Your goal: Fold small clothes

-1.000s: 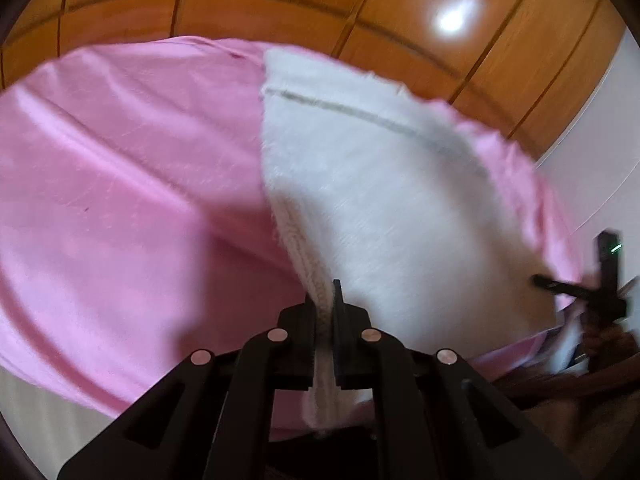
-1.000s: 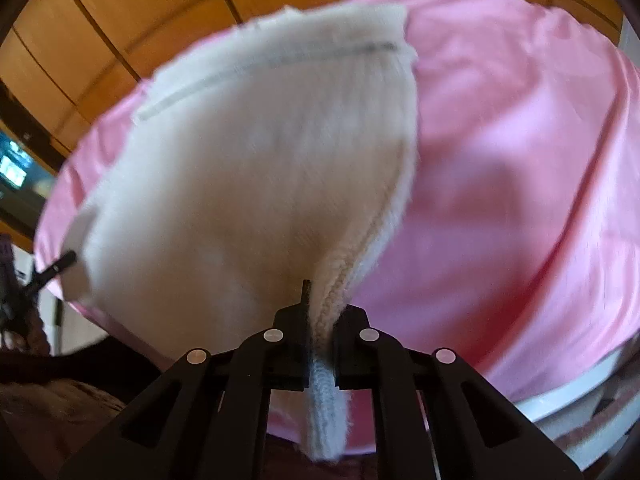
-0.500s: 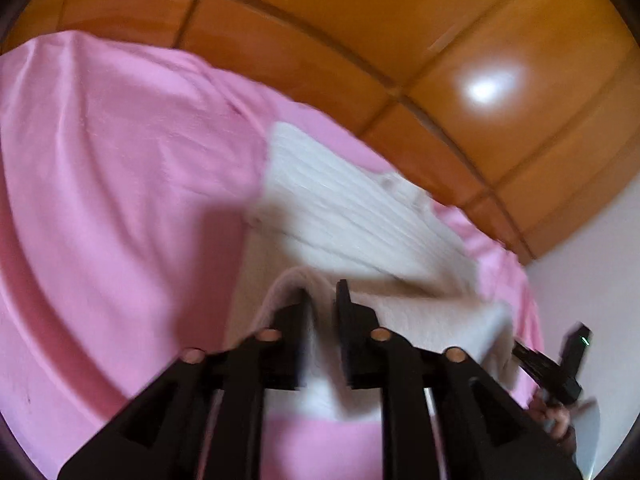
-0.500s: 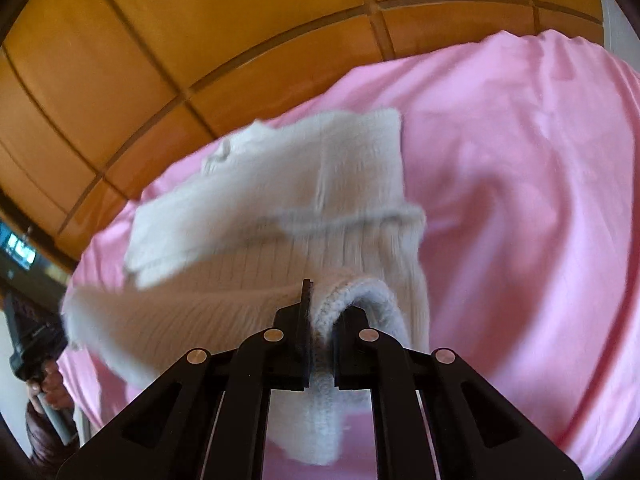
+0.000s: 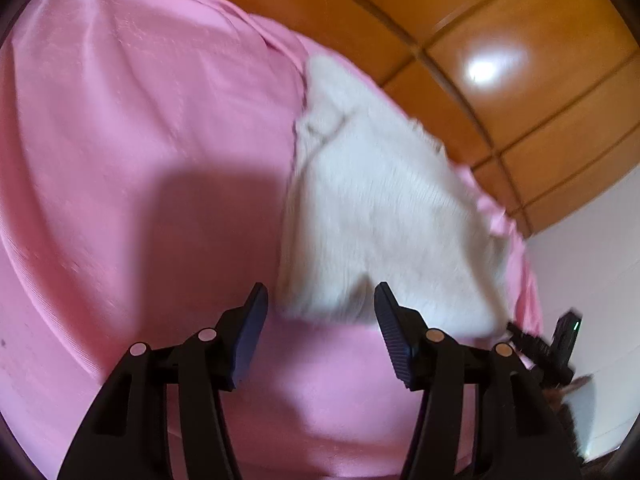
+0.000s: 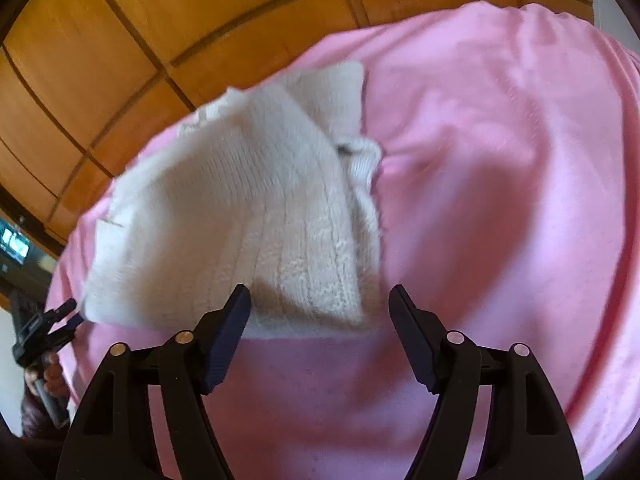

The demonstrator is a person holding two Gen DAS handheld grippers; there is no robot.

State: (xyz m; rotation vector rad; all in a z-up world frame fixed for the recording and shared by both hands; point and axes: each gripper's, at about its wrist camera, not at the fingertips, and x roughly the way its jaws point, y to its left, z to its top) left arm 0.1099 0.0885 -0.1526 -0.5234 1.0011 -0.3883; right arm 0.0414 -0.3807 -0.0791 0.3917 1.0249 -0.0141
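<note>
Cream knit garment (image 6: 248,216) folded, flat on pink sheet (image 6: 500,200).

Both hand-held grippers (image 5: 320,308) (image 6: 318,308) opening, empty

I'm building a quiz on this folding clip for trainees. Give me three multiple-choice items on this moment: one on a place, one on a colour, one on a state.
1. Where does the white knit garment lie?
A. on the pink sheet
B. on the wooden floor
C. draped over a chair

2. What colour is the sheet under it?
A. blue
B. pink
C. grey

3. How do the right gripper and the left gripper stand?
A. both clamped on the garment
B. one clamped, one apart
C. both apart, pads off the cloth

Answers: 1 A, the knit rests flat on the sheet; 2 B, pink surrounds the garment in both views; 3 C, both sets of jaws are opening with the garment's near edge lying free beyond them.
</note>
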